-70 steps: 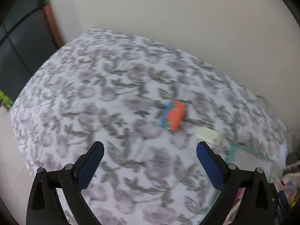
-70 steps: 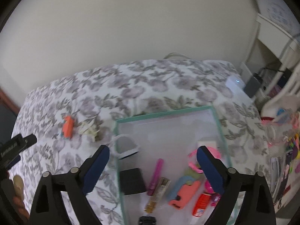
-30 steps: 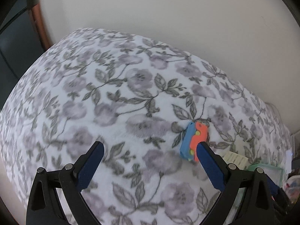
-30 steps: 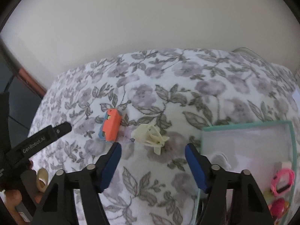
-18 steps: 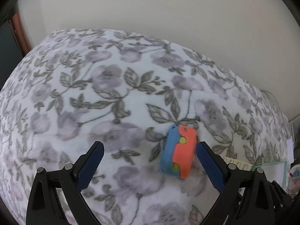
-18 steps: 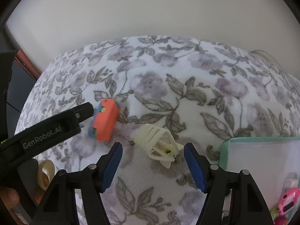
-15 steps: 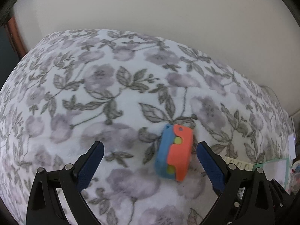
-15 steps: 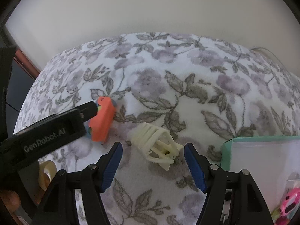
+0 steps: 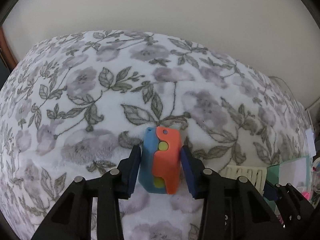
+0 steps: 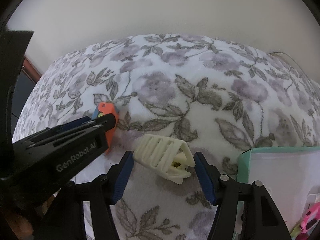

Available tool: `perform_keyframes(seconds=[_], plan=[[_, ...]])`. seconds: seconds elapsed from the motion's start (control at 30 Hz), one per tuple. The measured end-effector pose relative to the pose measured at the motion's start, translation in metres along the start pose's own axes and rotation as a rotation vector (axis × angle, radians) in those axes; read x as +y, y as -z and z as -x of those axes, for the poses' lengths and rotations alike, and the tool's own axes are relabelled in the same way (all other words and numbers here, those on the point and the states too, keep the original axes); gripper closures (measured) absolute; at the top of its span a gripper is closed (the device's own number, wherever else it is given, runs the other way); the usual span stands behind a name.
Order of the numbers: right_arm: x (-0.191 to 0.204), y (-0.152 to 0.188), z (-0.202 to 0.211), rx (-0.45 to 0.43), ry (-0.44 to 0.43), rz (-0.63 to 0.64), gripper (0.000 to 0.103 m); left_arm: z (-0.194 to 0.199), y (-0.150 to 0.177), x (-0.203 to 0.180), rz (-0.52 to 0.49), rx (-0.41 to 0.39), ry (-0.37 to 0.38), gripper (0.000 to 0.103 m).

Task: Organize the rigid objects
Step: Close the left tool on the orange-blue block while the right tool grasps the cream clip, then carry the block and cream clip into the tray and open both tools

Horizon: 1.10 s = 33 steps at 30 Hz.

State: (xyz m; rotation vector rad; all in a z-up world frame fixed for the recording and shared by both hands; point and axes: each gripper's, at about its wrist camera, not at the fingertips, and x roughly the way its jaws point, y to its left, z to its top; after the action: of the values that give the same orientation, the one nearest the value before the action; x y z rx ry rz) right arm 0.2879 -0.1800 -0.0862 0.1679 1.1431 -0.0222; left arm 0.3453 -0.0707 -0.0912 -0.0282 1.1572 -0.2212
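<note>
My left gripper (image 9: 161, 158) has just narrowed onto the orange-and-blue toy (image 9: 161, 161), nearly clamped, while my right gripper (image 10: 163, 167) brackets the cream clip (image 10: 164, 158), fingers apart, both pickups imminent.

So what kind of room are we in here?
Probably a bedroom: the toys lie on a plush floral blanket that looks like bedding, pushed against a plain wall, with a teal bin of small items beside it.

— How many loose pieces do I have on the blanket?
— Two: one orange-and-blue block (image 9: 163, 163) at centre, one cream slatted clip (image 10: 165, 158) low centre.
— And containers?
— One mint-rimmed tray (image 10: 280, 150), lower right. One floral blanket (image 9: 100, 100).
</note>
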Motion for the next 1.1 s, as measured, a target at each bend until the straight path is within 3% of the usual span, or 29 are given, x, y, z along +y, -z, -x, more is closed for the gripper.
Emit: perform_keyframes(seconds=[0.5,0.8,1.1], plan=[[-0.002,0.023,0.049,-0.005,-0.034,-0.030,0.041,0.027,0.027,0.011,0.127,0.065,0.052,0.062],[-0.018,0.057,0.115,-0.054,-0.044,-0.105,0.041,0.090,0.057,0.005,0.211,0.045,0.082,0.062],[-0.039,0.090,0.170,-0.117,-0.042,-0.188,0.041,0.157,0.081,-0.016,0.258,-0.032,0.112,0.062]])
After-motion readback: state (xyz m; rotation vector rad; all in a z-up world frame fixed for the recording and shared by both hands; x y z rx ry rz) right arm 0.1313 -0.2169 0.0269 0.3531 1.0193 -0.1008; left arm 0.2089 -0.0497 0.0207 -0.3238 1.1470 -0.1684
